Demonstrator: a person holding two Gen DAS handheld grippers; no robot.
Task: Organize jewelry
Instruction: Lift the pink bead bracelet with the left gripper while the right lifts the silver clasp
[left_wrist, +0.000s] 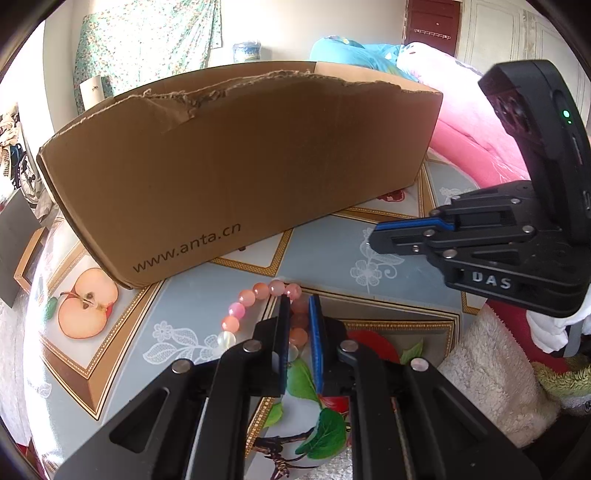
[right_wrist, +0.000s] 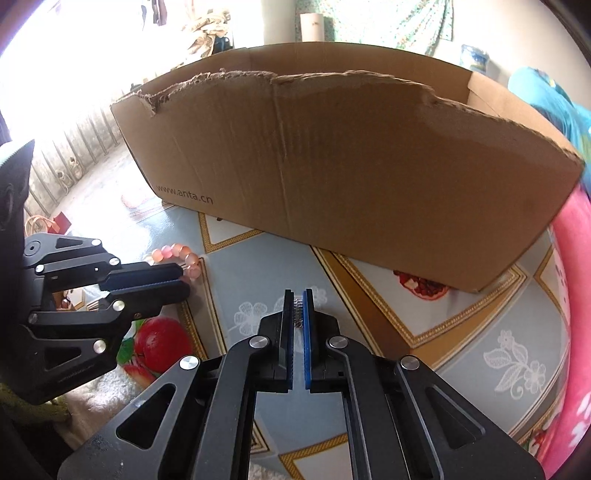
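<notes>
The left gripper (left_wrist: 300, 301) is clenching its fingers on a pink bead bracelet (left_wrist: 255, 295), part of which is curling out to the left over the patterned tabletop (left_wrist: 325, 240). The right gripper (right_wrist: 298, 295) is pinching a small silvery piece of jewelry (right_wrist: 297, 308) between nearly closed fingers; what it is cannot be told. Both grippers are pointing down toward the tabletop, just in front of a torn cardboard box (left_wrist: 236, 166) printed "www.anta.cn".
</notes>
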